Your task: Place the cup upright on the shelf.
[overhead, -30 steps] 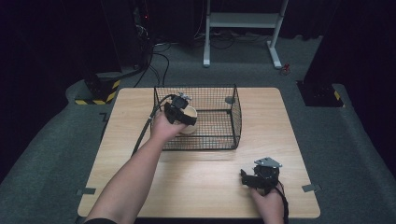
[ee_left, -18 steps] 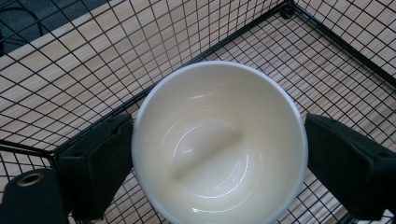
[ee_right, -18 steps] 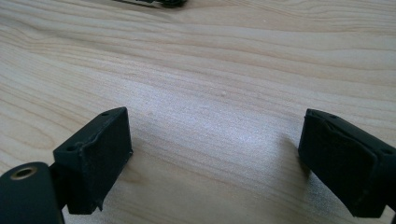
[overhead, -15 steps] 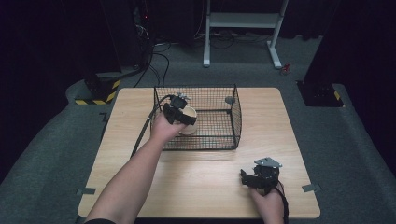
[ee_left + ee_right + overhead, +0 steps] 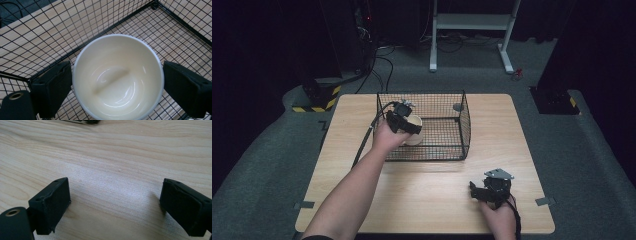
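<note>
Holding my left gripper [image 5: 117,82] over the white bowl [image 5: 118,76], I have its jaws spread to either side of the rim — the left one looks to be just touching the bowl's wall, the right one stands a sliver clear, so I judge nothing is pinched. The bowl sits upright and empty on the floor of the black wire basket [image 5: 459,131], near the basket's left wall, as the high view shows it under my left hand [image 5: 388,137]. Whether I am about to take the bowl or am letting it go I cannot tell from this; it rests on the mesh either way. If it is a grasp, the next move calls for closing squarely across the widest part of the rim and lifting straight up — the basket's wall is close beside. My right gripper [image 5: 492,189] rests low over the bare wooden surface [image 5: 432,195] near its front edge, jaws wide apart with nothing between them.
</note>
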The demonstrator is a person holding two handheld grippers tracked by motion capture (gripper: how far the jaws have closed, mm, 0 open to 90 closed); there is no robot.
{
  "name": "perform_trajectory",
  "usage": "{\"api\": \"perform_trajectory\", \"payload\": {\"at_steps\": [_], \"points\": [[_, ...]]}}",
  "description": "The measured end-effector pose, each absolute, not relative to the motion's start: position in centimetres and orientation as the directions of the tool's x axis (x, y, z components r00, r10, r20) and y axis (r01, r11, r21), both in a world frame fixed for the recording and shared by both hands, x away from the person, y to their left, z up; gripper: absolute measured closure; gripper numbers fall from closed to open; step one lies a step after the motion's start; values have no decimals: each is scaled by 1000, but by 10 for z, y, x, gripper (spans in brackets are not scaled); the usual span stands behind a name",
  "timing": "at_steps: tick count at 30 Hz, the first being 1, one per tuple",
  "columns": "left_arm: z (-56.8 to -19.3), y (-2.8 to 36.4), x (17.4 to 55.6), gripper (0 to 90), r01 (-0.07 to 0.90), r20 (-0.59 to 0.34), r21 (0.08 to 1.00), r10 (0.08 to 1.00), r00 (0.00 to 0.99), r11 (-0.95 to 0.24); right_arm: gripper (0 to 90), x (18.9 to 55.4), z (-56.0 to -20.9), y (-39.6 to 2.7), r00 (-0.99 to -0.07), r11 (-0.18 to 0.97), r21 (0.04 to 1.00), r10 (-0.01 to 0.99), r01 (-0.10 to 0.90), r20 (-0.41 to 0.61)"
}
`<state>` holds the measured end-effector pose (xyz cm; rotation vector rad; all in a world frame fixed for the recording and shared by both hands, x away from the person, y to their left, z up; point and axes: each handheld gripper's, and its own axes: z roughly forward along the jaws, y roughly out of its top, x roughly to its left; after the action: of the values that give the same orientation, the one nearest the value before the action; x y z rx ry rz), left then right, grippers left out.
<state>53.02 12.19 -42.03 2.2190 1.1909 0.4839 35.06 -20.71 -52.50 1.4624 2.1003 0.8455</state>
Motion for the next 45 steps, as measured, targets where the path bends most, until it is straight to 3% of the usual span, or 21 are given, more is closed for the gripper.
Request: {"api": "perform_trajectory", "payload": {"at_steps": [45], "points": [[-387, 133, 513, 157, 557, -10, 746, 830, 558, -365, 91, 351, -525, -207, -343, 255, 699, 939, 669, -14]]}}
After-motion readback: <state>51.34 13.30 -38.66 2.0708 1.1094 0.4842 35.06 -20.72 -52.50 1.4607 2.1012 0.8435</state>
